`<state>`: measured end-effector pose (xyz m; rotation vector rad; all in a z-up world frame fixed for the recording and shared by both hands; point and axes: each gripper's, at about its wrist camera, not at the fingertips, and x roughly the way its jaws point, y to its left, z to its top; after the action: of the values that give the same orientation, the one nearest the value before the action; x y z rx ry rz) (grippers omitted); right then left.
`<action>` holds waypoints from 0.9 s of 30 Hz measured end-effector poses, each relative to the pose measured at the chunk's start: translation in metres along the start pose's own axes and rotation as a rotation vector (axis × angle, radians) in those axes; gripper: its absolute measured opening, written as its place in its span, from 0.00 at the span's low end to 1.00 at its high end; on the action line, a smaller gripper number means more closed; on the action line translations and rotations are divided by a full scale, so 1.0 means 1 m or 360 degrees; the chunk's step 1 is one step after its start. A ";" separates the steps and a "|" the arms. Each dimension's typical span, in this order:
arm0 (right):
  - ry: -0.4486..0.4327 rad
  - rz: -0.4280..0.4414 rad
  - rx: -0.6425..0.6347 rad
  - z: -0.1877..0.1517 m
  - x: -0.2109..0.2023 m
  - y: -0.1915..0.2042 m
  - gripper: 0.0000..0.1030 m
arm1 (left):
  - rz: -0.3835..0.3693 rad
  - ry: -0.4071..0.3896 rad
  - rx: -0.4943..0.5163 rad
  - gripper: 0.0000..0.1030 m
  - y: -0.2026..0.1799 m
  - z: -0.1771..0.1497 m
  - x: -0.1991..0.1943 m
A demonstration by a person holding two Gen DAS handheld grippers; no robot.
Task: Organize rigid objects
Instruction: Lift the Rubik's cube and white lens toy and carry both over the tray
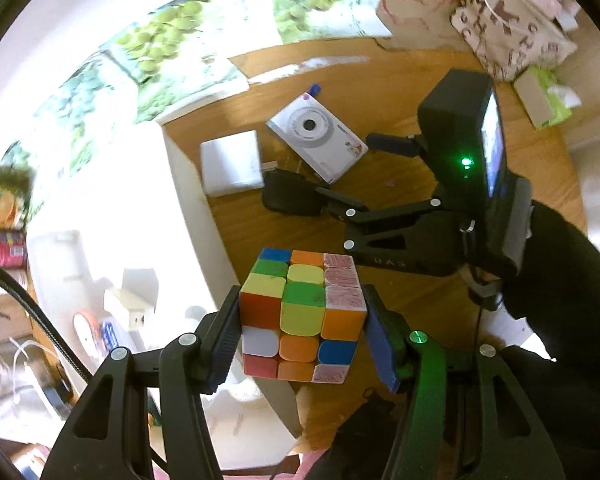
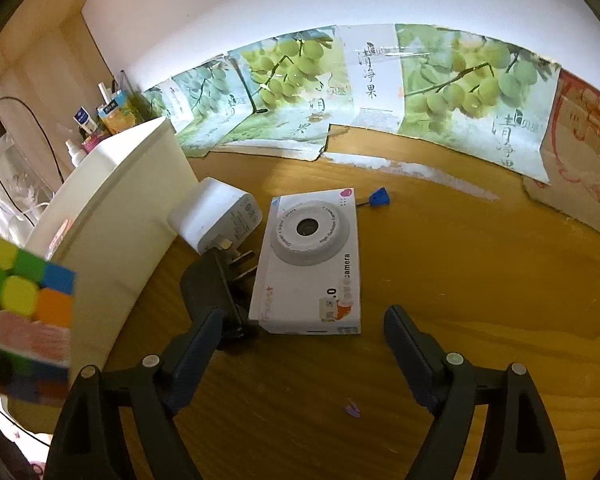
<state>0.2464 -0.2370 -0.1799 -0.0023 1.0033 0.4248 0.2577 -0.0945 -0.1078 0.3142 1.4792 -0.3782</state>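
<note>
**Cube clamped up over the white bin, wooden desk below**

Puzzle cube (image 1: pixel 302 316) pinched between the pads of the left gripper (image 1: pixel 300 340), one pad flat on each side face, lifted clear of the desk and hanging over the rim of the white bin (image 1: pixel 184 200). Scrambled colours, some stickers worn pinkish. Also visible as a blurry block (image 2: pixel 26 312) at the left edge of the right wrist view.

Just beside the bin, on the wooden desk (image 2: pixel 460 280): white charger (image 2: pixel 216 216) with its prongs out, then the white camera box (image 2: pixel 310 268) lying flat next to it. Small blue bit (image 2: pixel 379 197) past the box's far corner. Right gripper (image 2: pixel 308 344) spread wide around the near end of the box, pads not touching it, left finger right by the charger prongs.

Behind the bin, grape posters (image 2: pixel 296 80) propped along a white wall, bottles and cartons (image 2: pixel 100 116) crowded on the bin's far side. Patterned bag (image 1: pixel 512 20) and tissue pack (image 1: pixel 544 96) well away from the bin, at the desk's other end.
</note>
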 end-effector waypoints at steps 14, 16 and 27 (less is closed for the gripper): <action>0.0001 -0.0033 -0.0028 0.017 0.022 0.019 0.98 | 0.0017 -0.0082 -0.0386 0.59 0.004 -0.056 -0.028; 0.0006 -0.0039 -0.0034 0.021 0.026 0.021 0.99 | 0.0020 -0.0090 -0.0453 0.59 0.008 -0.063 -0.030; 0.0026 -0.0040 0.0036 0.029 0.029 0.016 0.91 | 0.0002 -0.0123 -0.0723 0.59 0.022 -0.105 -0.044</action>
<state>0.2784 -0.2068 -0.1846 0.0019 1.0228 0.3910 0.1707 -0.0269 -0.0716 -0.0619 1.4431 -0.0459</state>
